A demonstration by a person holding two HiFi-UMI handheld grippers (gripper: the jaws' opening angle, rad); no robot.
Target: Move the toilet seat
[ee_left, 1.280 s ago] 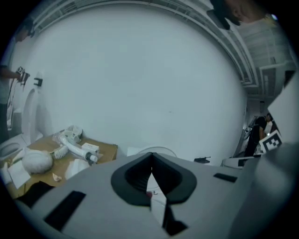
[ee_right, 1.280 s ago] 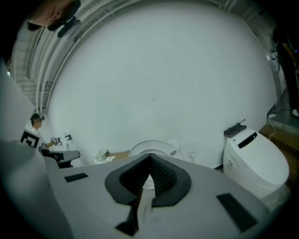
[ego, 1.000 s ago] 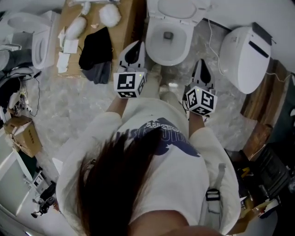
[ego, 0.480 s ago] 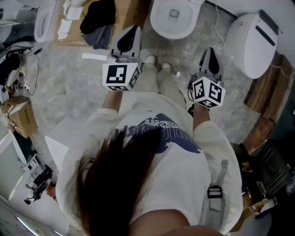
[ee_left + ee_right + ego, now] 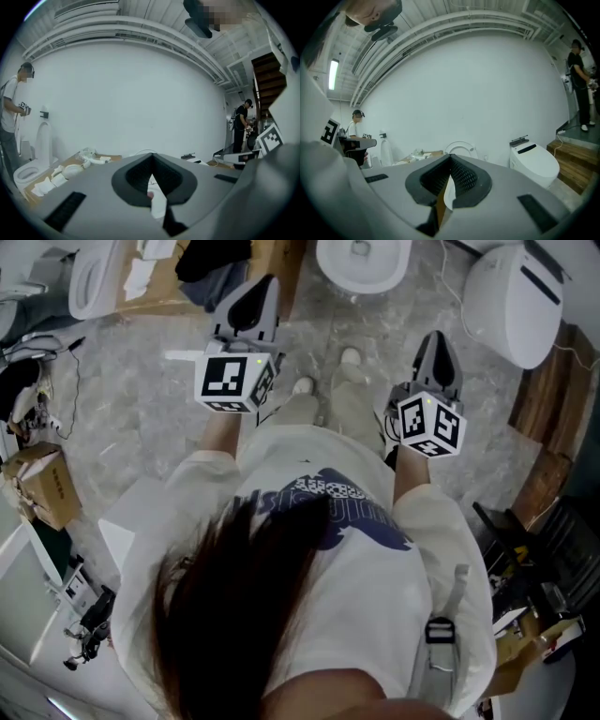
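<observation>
Head view: overhead, steeply down. Gripper views: level, facing wall (image 5: 464, 93). Toilet (image 5: 362, 263), twelve o'clock, shared with right gripper view.

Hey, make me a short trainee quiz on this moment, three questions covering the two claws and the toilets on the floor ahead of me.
1. True or false: the left claw and the right claw are both shut and hold nothing.
2. In the head view, the open toilet bowl lies: A) at the top edge, between the two claws; B) at the bottom left corner; C) on top of a cardboard box.
3. Fill in: the white toilet to the right of the open bowl has its lid ____.

Key: 1 true; 2 A; 3 closed.
</observation>
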